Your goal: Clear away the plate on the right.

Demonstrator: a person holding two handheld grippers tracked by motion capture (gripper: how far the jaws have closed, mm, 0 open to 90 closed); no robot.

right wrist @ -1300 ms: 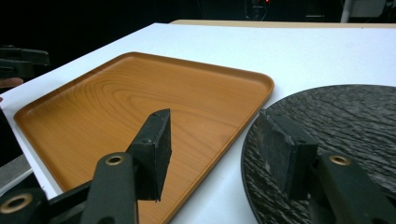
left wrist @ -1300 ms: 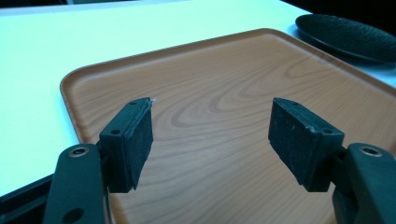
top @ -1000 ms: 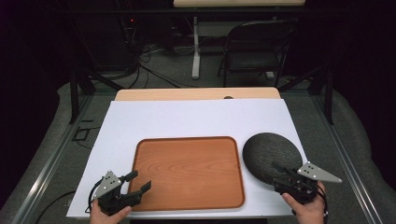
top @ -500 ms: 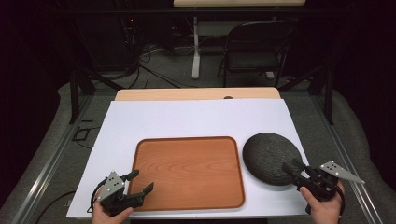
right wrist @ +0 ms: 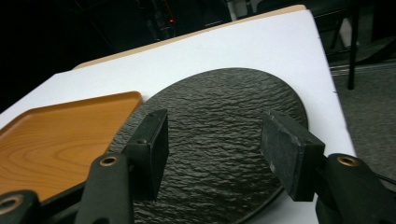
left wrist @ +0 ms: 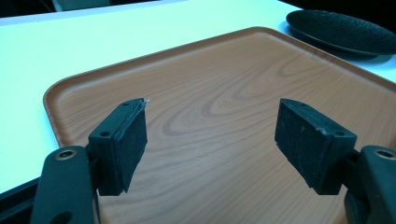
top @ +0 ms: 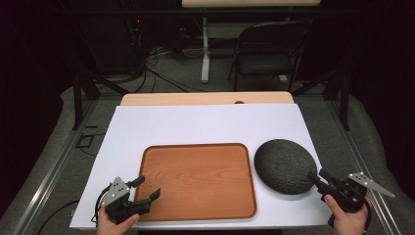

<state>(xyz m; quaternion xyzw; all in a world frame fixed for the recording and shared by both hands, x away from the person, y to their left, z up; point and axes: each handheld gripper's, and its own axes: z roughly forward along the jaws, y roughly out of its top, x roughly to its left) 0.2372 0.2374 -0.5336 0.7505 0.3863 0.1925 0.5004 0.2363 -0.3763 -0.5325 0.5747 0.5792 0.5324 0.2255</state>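
My right gripper [top: 317,177] hung at the near right edge of the dark plate [top: 285,166], its jaws apart and just widened further, nothing between them. The plate lay on the white table [top: 195,125], just right of the wooden tray [top: 198,179]. My left gripper [top: 147,188] hovered over the tray's near left corner, jaws apart and empty.
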